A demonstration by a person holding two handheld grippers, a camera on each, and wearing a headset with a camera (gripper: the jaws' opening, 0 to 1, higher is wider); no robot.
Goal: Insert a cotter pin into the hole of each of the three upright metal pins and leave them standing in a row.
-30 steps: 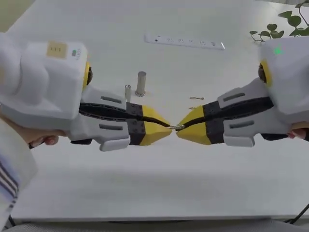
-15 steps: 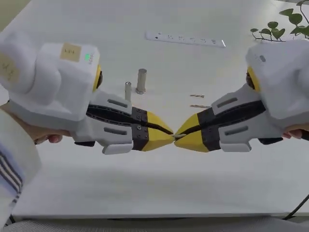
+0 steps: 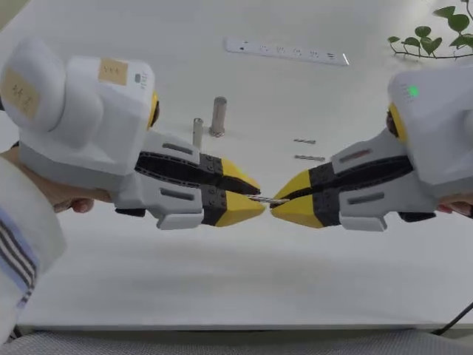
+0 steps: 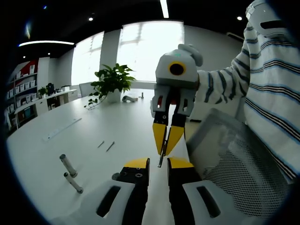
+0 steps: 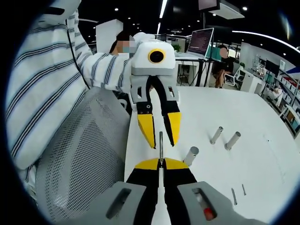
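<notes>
My right gripper (image 3: 279,201) (image 5: 160,163) is shut on a thin cotter pin (image 5: 161,143) (image 3: 260,199), which points at my left gripper. My left gripper (image 3: 259,198) (image 4: 158,163) is open, and its yellow jaws stand either side of the pin's free end. Two upright metal pins (image 3: 219,117) (image 3: 197,133) stand on the white table (image 3: 244,274) behind the left gripper. A third metal pin (image 5: 191,155) stands close under the left gripper. Two spare cotter pins (image 3: 304,140) (image 3: 310,157) lie flat further right.
A white power strip (image 3: 288,52) lies at the table's far side, with a plant (image 3: 432,41) at the far right. A mesh chair (image 5: 89,154) and a person's striped sleeve (image 4: 267,79) are at the near edge.
My left gripper's jaws have parted; they were nearly together at the cotter pin's end. Both grippers stay tip to tip, and the head view has shifted slightly.
</notes>
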